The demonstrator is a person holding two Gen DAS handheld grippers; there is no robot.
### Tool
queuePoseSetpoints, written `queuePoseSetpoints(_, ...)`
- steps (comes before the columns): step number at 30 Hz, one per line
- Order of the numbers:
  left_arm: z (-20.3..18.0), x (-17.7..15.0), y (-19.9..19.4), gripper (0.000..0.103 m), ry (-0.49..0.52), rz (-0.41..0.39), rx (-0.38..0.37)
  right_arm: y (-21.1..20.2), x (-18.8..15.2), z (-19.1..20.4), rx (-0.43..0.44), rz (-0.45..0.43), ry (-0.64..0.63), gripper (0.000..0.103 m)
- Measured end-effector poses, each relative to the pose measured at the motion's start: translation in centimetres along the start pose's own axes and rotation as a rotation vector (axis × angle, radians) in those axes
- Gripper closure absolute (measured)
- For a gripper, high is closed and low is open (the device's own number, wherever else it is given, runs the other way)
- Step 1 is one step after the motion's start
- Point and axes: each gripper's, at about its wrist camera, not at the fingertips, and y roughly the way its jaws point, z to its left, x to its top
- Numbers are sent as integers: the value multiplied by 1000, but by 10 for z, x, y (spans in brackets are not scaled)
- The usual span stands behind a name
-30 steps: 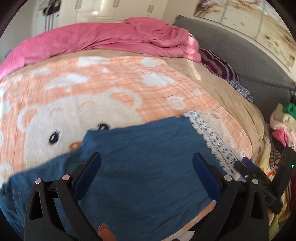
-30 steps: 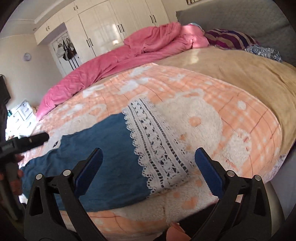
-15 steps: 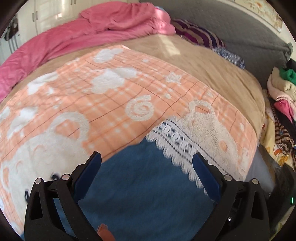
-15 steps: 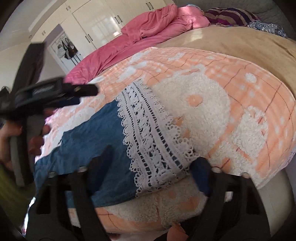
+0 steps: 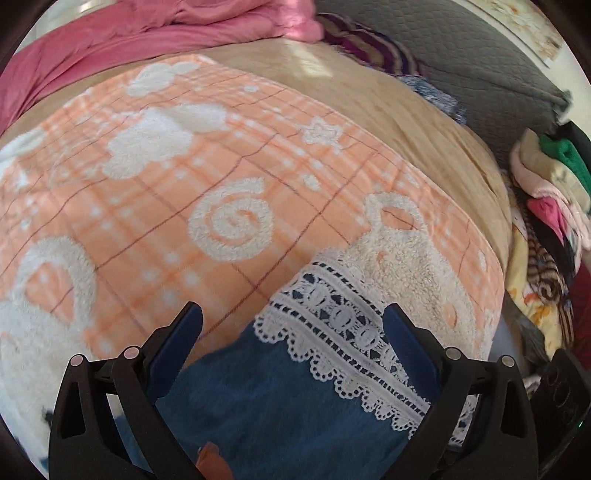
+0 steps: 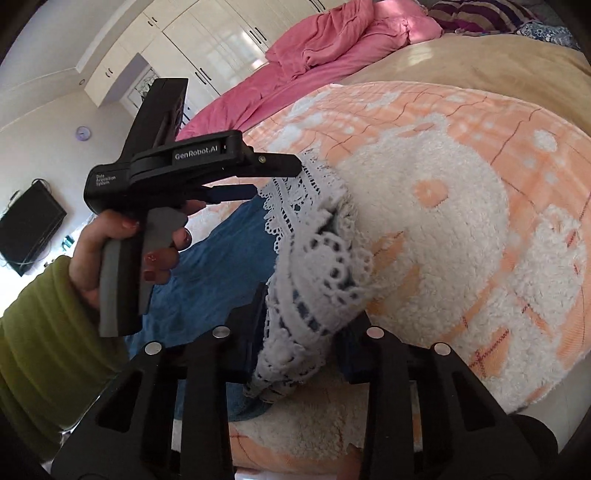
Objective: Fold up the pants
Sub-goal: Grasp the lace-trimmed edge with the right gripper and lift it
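Note:
The blue pants (image 5: 280,406) with a white lace hem (image 5: 347,325) lie on the orange-and-white blanket (image 5: 184,177). My left gripper (image 5: 291,332) is open, its fingers spread over the far corner of the lace hem. In the right wrist view the left gripper (image 6: 291,173) reaches the hem's far end from the left. My right gripper (image 6: 299,325) has closed on the near end of the lace hem (image 6: 317,266), which is bunched and raised between its fingers. The blue cloth (image 6: 229,251) lies flat to the left.
A pink quilt (image 5: 140,26) lies across the far side of the bed, with a tan sheet (image 5: 388,96) and a striped pillow (image 5: 365,48) to the right. A pile of clothes (image 5: 550,192) sits beside the bed at right. Wardrobes (image 6: 221,48) stand behind.
My right gripper has closed from open onto the lace hem and lifted it. My left gripper has moved right along the pants to the hem's far corner, still open.

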Motion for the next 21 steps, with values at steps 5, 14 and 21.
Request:
queuePoseSetpoints(5,8,-4,10,31,-3,0,-70,1,0,0,3,-8,4,76)
queuePoseSetpoints(14,3,-5,12,74,-32,-14,-119,13,4,3,17,6,-5,84)
queuePoseSetpoints(21,16,-10,-21,80,-82,-110,-168,8,4,9,97,-29,-27,87)
